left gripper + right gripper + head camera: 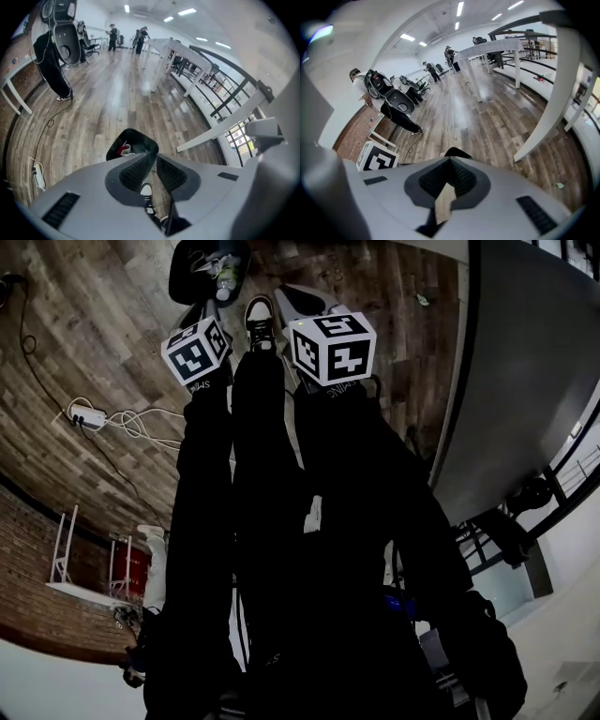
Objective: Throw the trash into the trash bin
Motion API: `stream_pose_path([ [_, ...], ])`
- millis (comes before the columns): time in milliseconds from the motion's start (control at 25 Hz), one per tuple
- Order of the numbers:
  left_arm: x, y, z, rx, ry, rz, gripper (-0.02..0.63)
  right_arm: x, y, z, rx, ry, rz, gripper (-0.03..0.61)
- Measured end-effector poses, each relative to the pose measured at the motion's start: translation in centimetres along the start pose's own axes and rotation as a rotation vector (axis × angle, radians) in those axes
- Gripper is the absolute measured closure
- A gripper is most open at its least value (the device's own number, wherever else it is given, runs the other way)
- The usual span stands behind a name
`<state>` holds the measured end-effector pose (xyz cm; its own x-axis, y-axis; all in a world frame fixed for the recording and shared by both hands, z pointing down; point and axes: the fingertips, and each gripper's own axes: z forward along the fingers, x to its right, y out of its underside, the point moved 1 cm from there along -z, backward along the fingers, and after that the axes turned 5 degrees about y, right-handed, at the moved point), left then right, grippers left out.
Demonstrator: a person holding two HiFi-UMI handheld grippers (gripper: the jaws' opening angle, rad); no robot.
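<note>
While both tongs hang above the wooden floor (84, 324), the trash (124, 149) lies already inside the black trash bin (142, 139), which stands on the floor just beyond the person's shoe (146, 190).

At the left, the left tongs (152, 164) are a little spread. A narrow gap shows between the pads and nothing is in it; only the shoe and the floor are seen through it. Beyond their tips the bin is open at the top, with a red piece and a white piece inside.

At the right, the right tongs (450, 161) are pressed together at the tips and pinch nothing. Further right a tiny pale scrap (559, 185) lies alone on the floor — it is too small to say what it is.

I judge such trash to be light, soft and easy to crush — wrappers or paper, it seems. It would need a gentle pinch on a crumpled fold or an edge, not on a smooth flat side, where it can slip out.
</note>
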<state>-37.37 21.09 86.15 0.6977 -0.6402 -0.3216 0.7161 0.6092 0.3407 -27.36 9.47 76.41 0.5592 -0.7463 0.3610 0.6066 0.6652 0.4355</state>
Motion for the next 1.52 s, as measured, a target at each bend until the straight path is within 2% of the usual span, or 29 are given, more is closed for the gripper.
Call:
stream_pose_path([
  [280,6.5,-4.8,-8.4,0.088,0.055,0.063,0.611,-2.8,-5.0,-8.8,0.104,-0.006,0.057,0.563],
  [440,10.7,-7.0,-13.0,0.124,0.096,0.113,0.612,-3.1,-7.6,-13.9,0.168,-0.014,0.068,0.563],
  [680,16.5,-9.0,-20.6,0.15,0.178,0.14,0.614,-2.8,-10.5,-22.6,0.266,0.013,0.092,0.563],
  [800,19.5,-11.2,-24.0,0.17,0.211,0.21,0.614,-2.7,-12.7,-27.2,0.343,0.001,0.111,0.563],
  [920,24.3,-13.1,-25.9,0.196,0.272,0.288,0.614,-1.0,-14.2,-32.0,0.419,0.031,0.118,0.563],
  [1080,31.3,-12.5,-28.2,0.206,0.354,0.355,0.614,1.3,-13.1,-37.7,0.475,0.07,0.139,0.563],
  [1240,38.2,-11.9,-30.5,0.203,0.439,0.464,0.614,3.4,-12.6,-43.0,0.539,0.124,0.173,0.563],
  [1400,46.0,-10.9,-32.6,0.189,0.564,0.606,0.614,6.5,-12.0,-49.1,0.639,0.223,0.232,0.563],
  [1520,51.4,-9.3,-33.9,0.189,0.637,0.67,0.614,9.1,-10.8,-53.7,0.702,0.287,0.265,0.563],
])
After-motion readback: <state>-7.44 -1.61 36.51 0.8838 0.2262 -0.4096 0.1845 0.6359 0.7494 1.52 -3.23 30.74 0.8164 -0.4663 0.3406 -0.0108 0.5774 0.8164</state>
